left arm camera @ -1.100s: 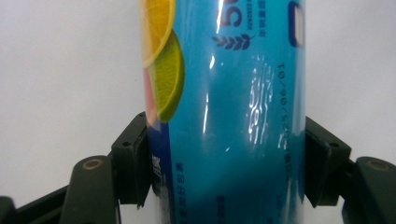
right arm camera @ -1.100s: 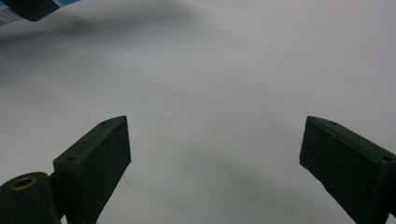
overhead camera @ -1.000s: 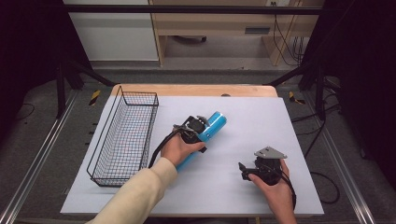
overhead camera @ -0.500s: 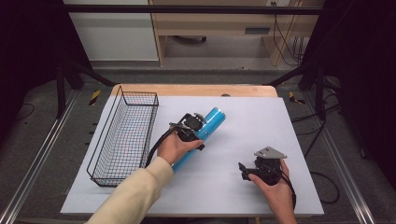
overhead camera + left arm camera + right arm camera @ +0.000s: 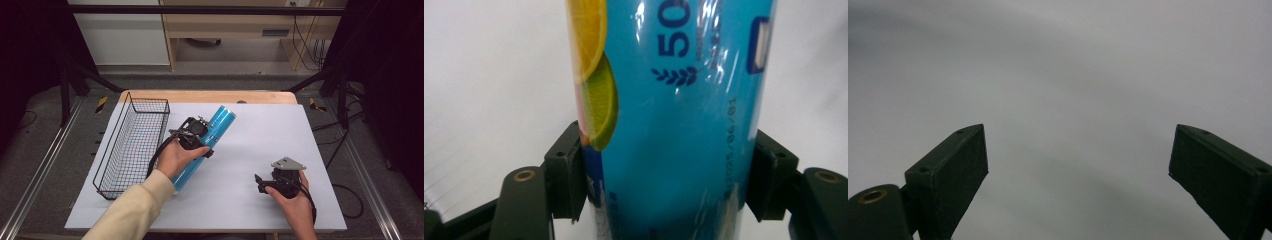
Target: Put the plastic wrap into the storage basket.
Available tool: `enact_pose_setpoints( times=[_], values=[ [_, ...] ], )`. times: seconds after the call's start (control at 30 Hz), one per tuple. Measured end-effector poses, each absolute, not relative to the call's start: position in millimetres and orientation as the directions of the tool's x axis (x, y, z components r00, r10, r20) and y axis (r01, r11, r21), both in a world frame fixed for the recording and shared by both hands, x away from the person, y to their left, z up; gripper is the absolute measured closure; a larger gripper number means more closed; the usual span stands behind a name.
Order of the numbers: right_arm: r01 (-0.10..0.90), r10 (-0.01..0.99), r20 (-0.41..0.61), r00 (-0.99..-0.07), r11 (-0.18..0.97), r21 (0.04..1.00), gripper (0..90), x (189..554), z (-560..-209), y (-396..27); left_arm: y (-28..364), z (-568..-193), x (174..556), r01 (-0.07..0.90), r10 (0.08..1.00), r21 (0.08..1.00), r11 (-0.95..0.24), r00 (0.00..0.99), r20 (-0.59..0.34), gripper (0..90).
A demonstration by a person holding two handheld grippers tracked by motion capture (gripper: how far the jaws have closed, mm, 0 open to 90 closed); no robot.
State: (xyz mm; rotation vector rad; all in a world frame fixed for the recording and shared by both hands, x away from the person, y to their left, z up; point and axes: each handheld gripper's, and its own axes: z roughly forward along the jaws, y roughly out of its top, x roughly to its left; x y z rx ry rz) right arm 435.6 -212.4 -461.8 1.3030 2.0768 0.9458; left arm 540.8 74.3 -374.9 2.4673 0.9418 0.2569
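Note:
A long blue tube-shaped pack (image 5: 221, 121) with citrus slices printed on it lies slanted over the middle of the white table sheet (image 5: 260, 135). My left gripper (image 5: 194, 134) is shut across its middle. In the left gripper view both black pads (image 5: 569, 175) press on the sides of the blue tube (image 5: 674, 125). My right gripper (image 5: 263, 183) rests in a hand near the front right of the table, pointing left. Its jaws (image 5: 1078, 165) stand wide open over the bare sheet with nothing between them.
A black wire basket (image 5: 132, 145) stands along the left side of the sheet, just left of the hand holding the tube. The wooden table edge (image 5: 210, 96) runs along the back. Metal rails and cables flank the table.
The left hand has risen a little and shifted toward the basket with the blue tube in its grip. The right hand and gripper have stayed where they were.

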Motion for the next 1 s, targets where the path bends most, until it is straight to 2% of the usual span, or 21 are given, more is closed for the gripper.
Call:
enact_pose_setpoints(
  times=[1.0],
  values=[
    [0.558,0.906,-0.057,-0.419,0.307,0.771,9.1,436,-463,-209,114,-346,496,0.482,0.652,0.677,-0.556,0.758,-0.005,32.0]
  ],
)
